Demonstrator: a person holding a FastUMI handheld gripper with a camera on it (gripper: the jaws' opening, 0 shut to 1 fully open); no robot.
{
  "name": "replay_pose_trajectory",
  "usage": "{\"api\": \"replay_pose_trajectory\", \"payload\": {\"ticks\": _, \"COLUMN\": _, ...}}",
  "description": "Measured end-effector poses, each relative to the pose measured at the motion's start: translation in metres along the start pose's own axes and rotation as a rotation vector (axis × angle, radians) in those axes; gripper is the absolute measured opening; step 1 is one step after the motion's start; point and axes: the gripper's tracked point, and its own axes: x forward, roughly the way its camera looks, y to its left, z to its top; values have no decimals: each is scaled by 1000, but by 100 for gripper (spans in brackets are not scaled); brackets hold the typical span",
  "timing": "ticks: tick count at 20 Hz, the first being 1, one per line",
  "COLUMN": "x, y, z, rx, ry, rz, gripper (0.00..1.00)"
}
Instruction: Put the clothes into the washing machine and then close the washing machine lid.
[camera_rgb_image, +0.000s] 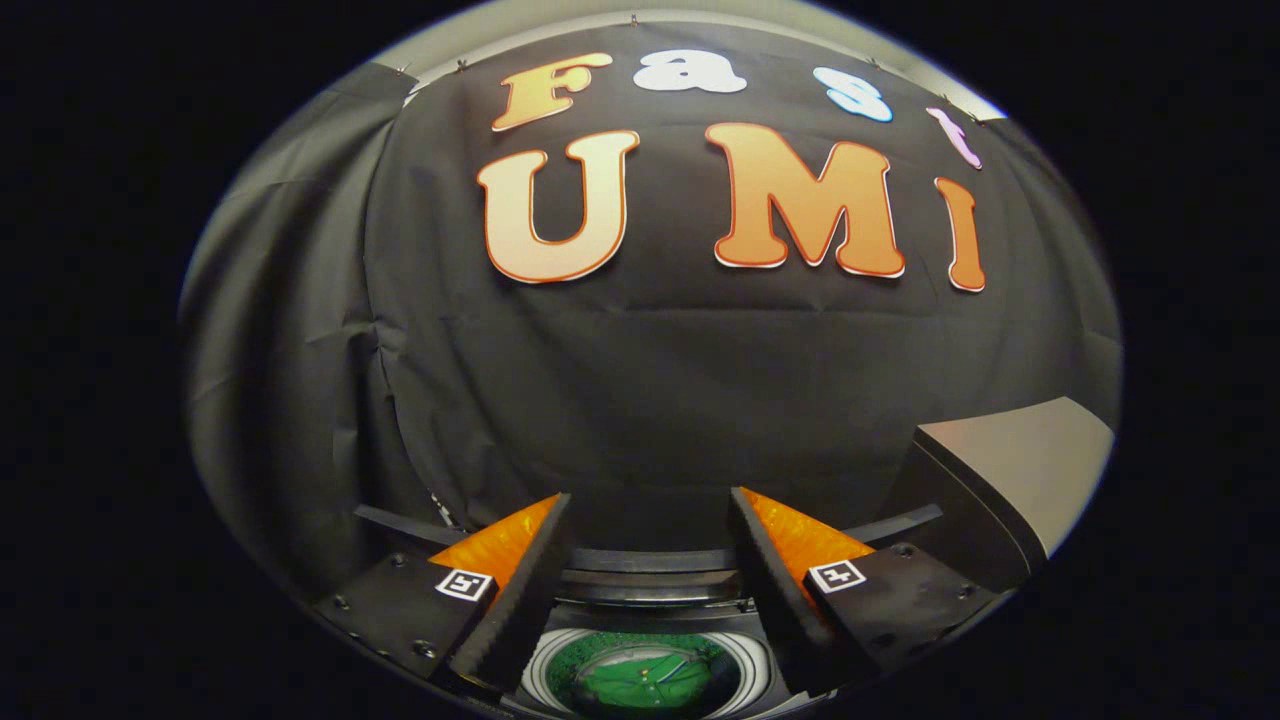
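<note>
Below the open, empty tongs (650, 520), green clothes (645, 680) fill the washing machine (650, 590).

We held our gripper (650, 505) with its two fingers spread well apart, a wide gap open between them and nothing caught in it. The fingertips (553, 510) pointed forward and away from us, each finger widening back toward its mount. Both inner pads (520, 600) faced each other across the gap, touching nothing.
</note>
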Motion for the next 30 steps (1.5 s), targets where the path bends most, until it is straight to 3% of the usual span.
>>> {"api": "replay_pose_trajectory", "payload": {"ticks": 20, "x": -41, "y": 7, "z": -52, "rx": 3, "ry": -52, "rz": 32, "gripper": 99}}
{"api": "replay_pose_trajectory", "payload": {"ticks": 22, "x": -36, "y": 0, "z": -82, "rx": 6, "ry": 16, "rz": 4, "gripper": 99}}
{"api": "replay_pose_trajectory", "payload": {"ticks": 26, "x": -29, "y": 1, "z": -199, "rx": 90, "ry": 313, "rz": -4, "gripper": 100}}
{"api": "replay_pose_trajectory", "payload": {"ticks": 30, "x": -25, "y": 4, "z": -253, "rx": 69, "ry": 393, "rz": 0, "gripper": 99}}
